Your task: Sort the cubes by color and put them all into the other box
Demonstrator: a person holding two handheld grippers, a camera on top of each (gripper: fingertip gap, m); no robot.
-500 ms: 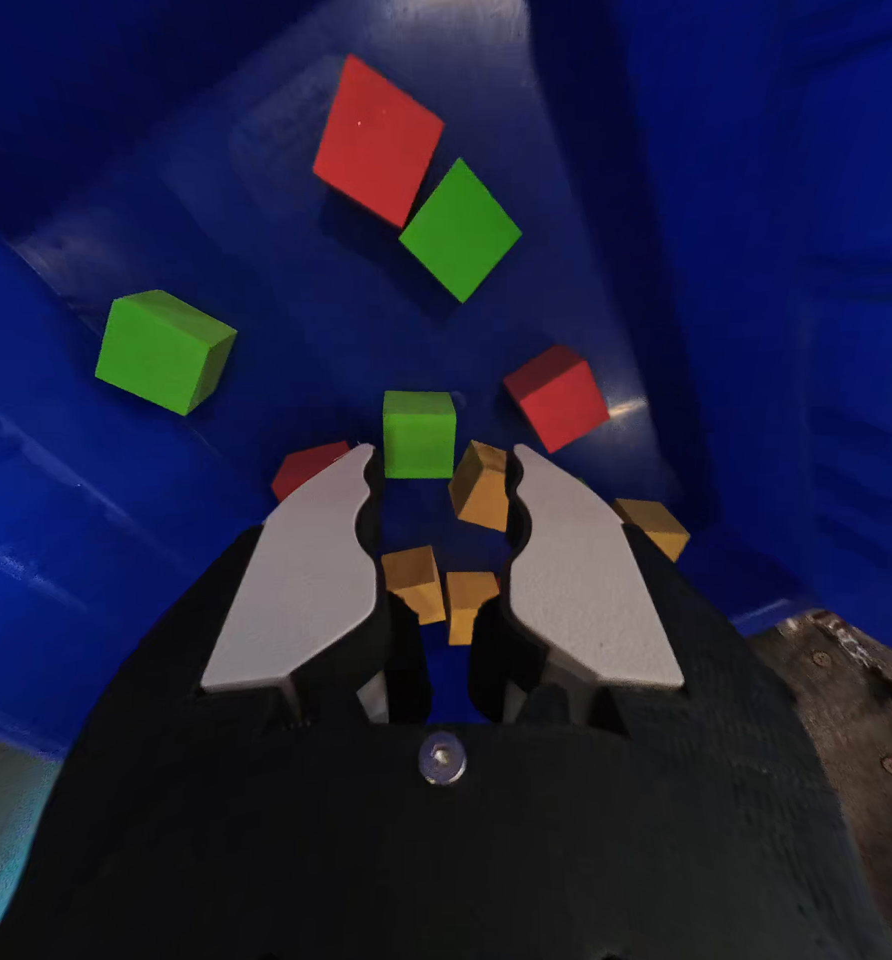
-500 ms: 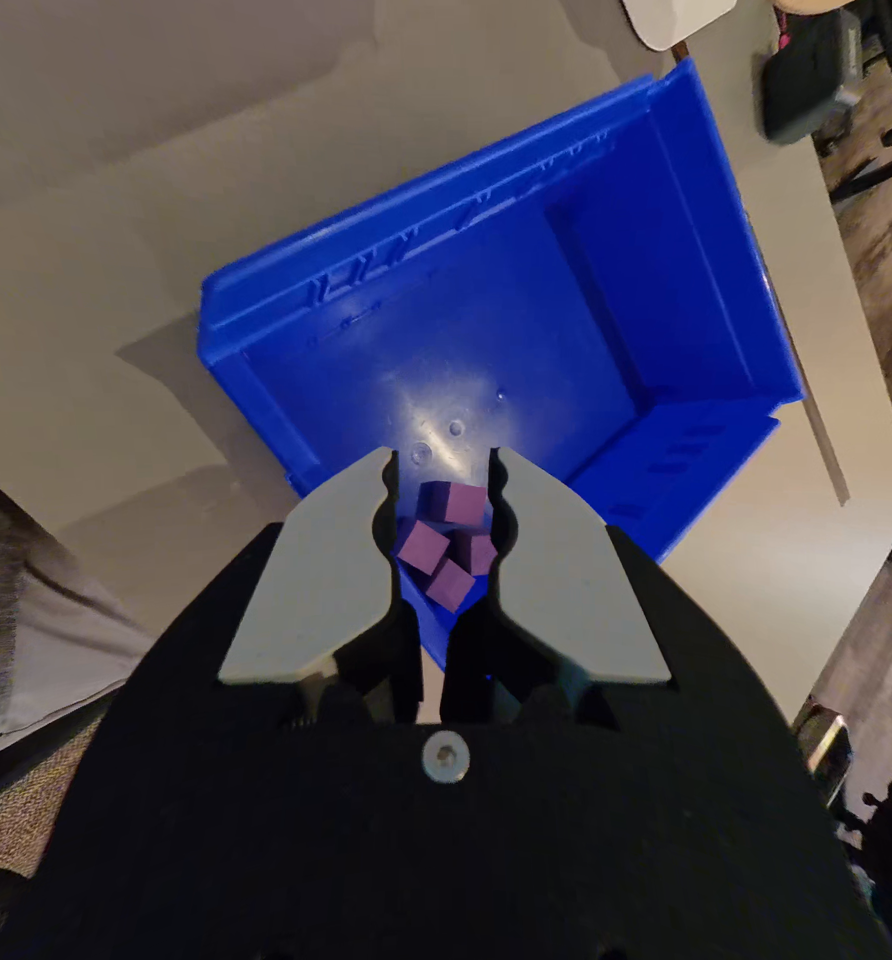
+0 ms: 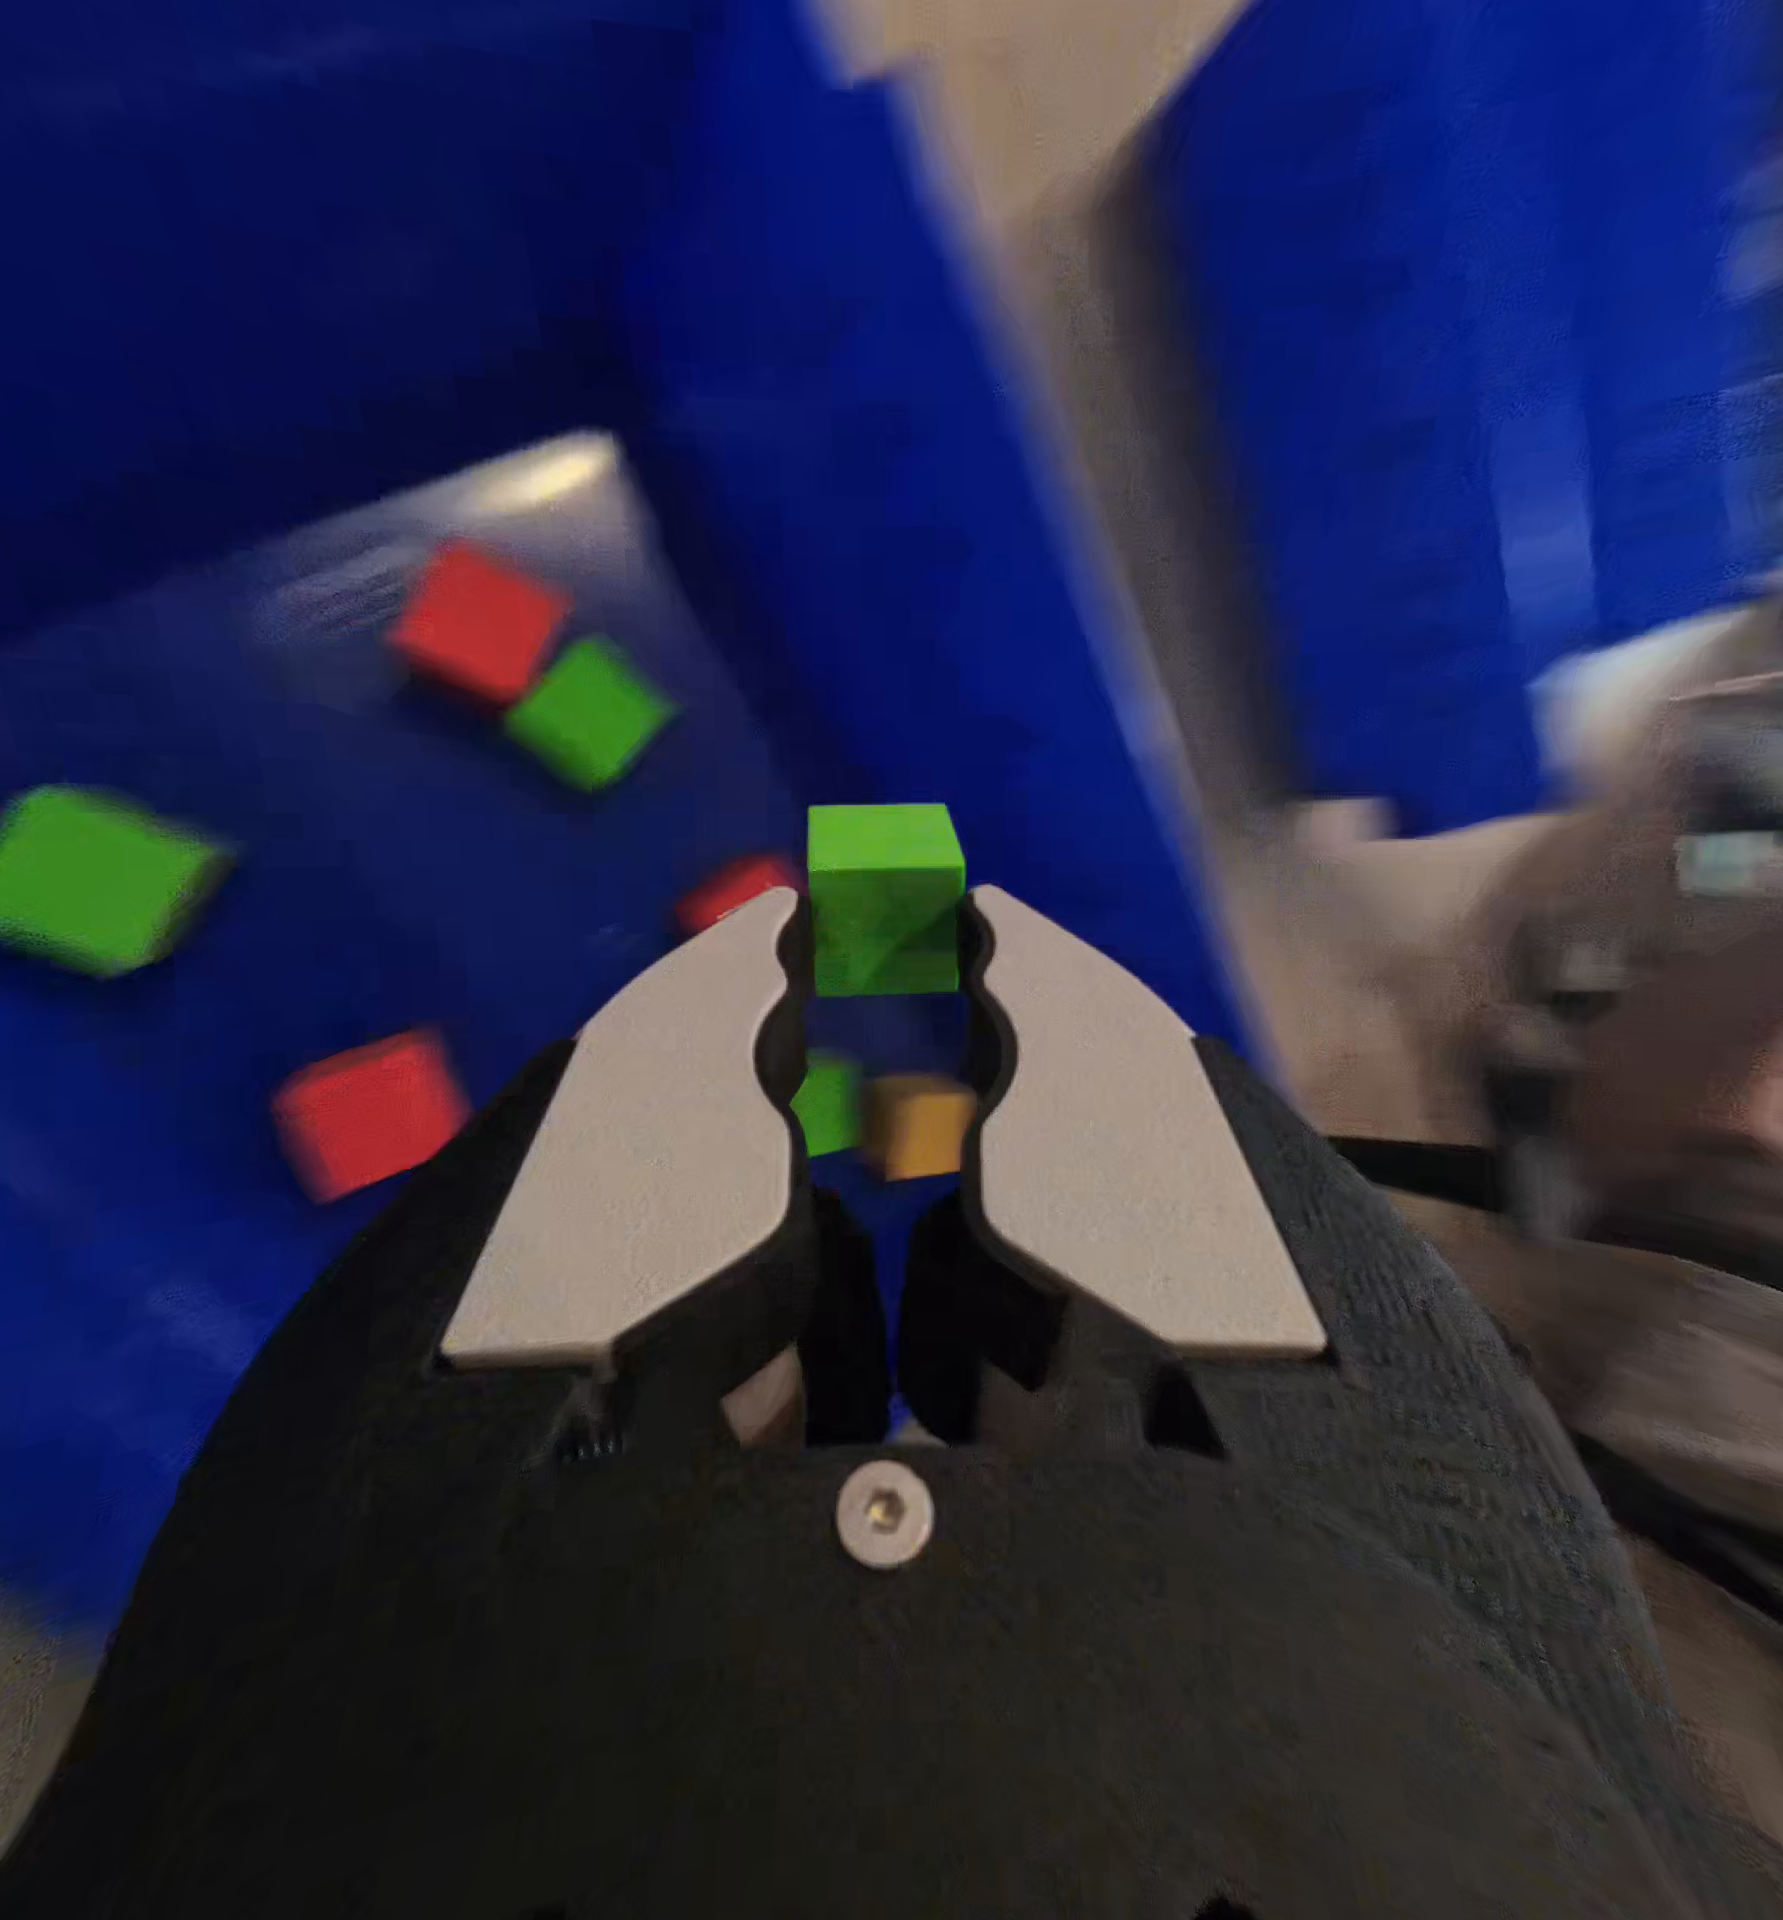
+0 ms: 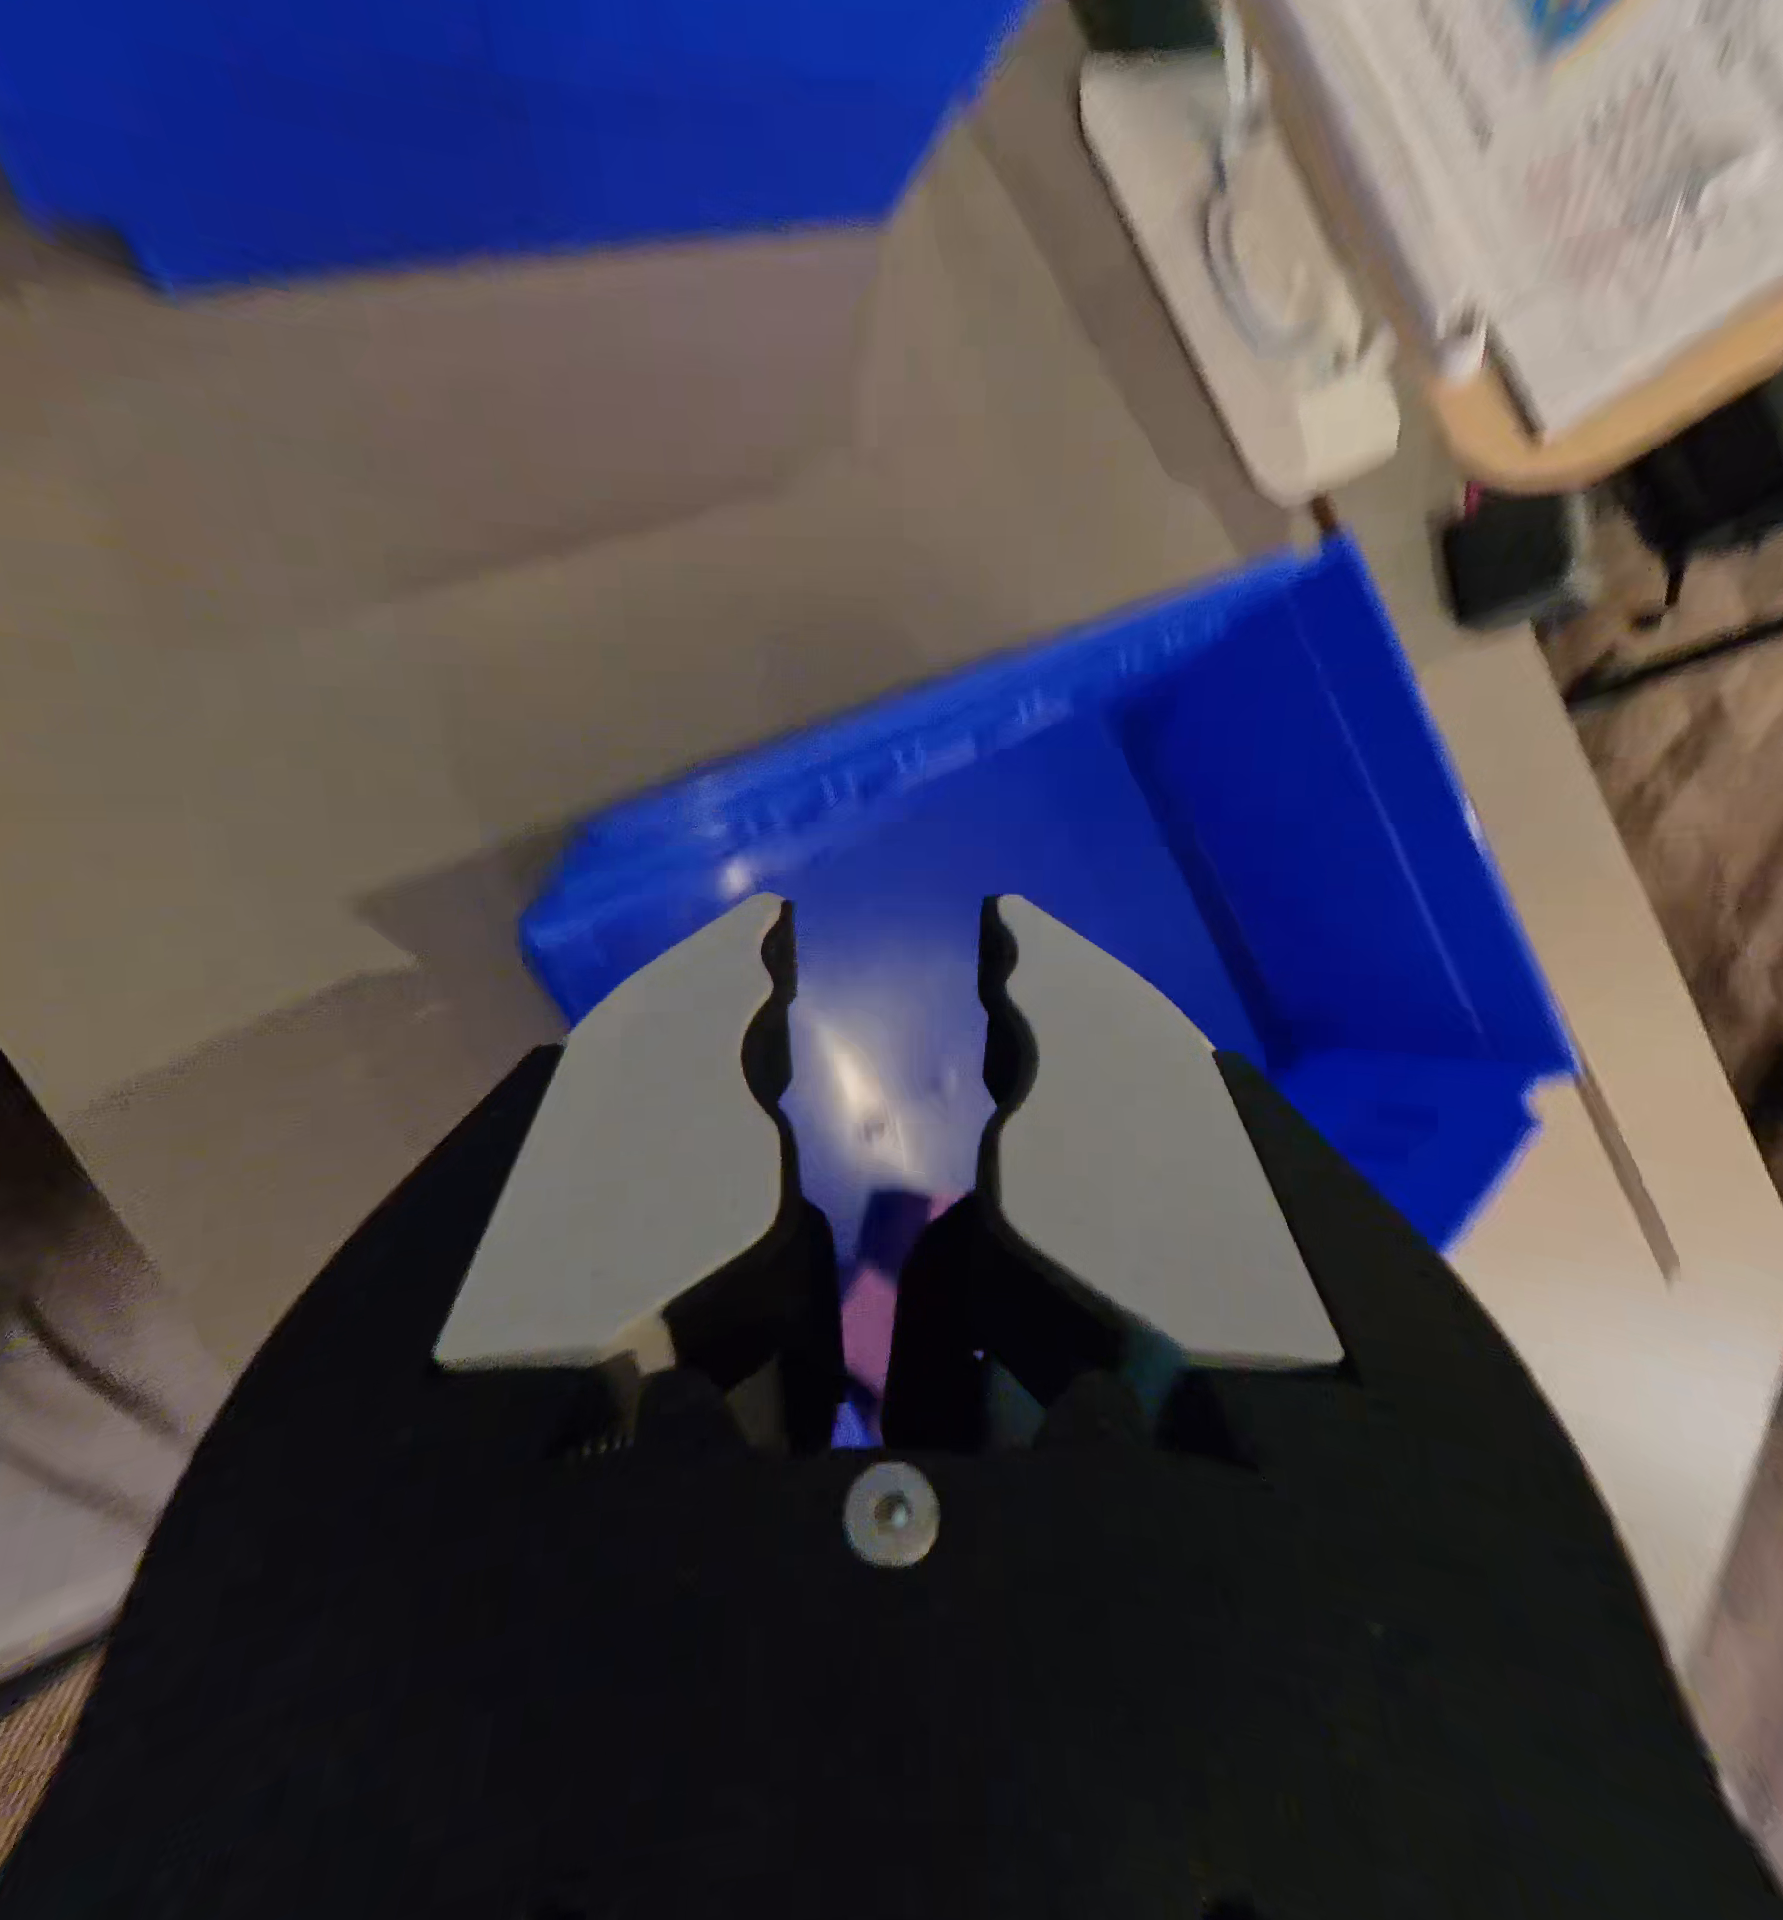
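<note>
Deep blue plastic bin (image 3: 243,312) under the left gripper (image 3: 885,906), floor strewn with blurred red and green cubes (image 3: 87,878). Second blue plastic bin (image 4: 1334,831) on a beige tabletop (image 4: 451,520) below the right gripper (image 4: 887,914), purple blocks (image 4: 892,1226) at its near end. Left fingers pinching a small green cube (image 3: 885,894) at the tips, above the bin. Right fingers spread, empty.

Left tongs (image 3: 885,906) clamp green cube (image 3: 885,900) above blue bin (image 3: 243,312); red, green cubes below.
</note>
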